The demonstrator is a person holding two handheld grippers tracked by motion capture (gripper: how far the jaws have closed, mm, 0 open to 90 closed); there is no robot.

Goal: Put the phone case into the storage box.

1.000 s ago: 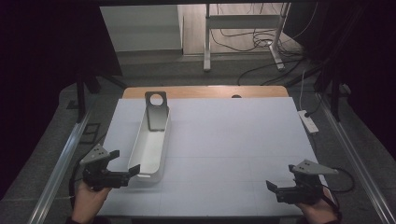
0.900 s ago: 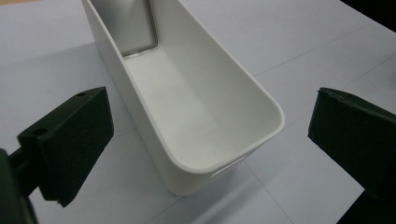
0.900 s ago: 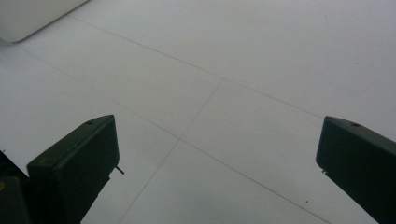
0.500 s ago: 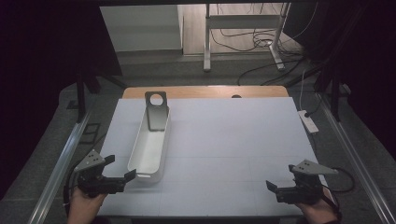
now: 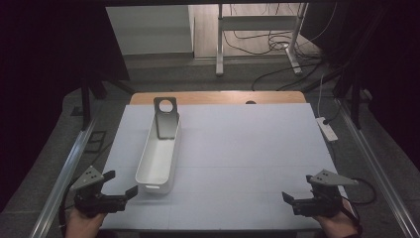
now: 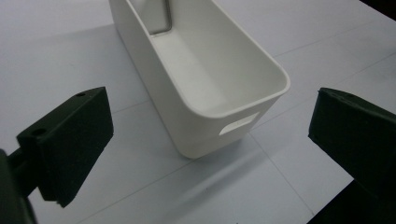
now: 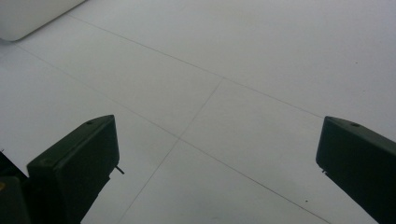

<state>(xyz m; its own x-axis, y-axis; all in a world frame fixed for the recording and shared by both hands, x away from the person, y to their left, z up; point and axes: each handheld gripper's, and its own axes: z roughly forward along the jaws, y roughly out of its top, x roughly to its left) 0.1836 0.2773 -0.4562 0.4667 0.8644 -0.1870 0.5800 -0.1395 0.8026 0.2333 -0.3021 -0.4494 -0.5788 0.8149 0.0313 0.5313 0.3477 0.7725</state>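
My left claw [image 5: 120, 184], jaws apart, has drawn back just short of the white bin [image 5: 159, 154] on the surface [image 5: 247, 148]. Left gripper view: bin [image 6: 205, 79] released, free. Right claw [image 7: 215, 186] gapes, idle.

This is looking like a lab or a test room, not a home. A white table [image 5: 247, 148] is sitting inside a metal frame [image 5: 64, 168] with dark curtains hanging at 9 and 3 o'clock. At 12 o'clock, cables [image 5: 262, 42] are lying on the floor under a metal stand [image 5: 257, 29]. A power strip [image 5: 328, 129] is lying at 3 o'clock.
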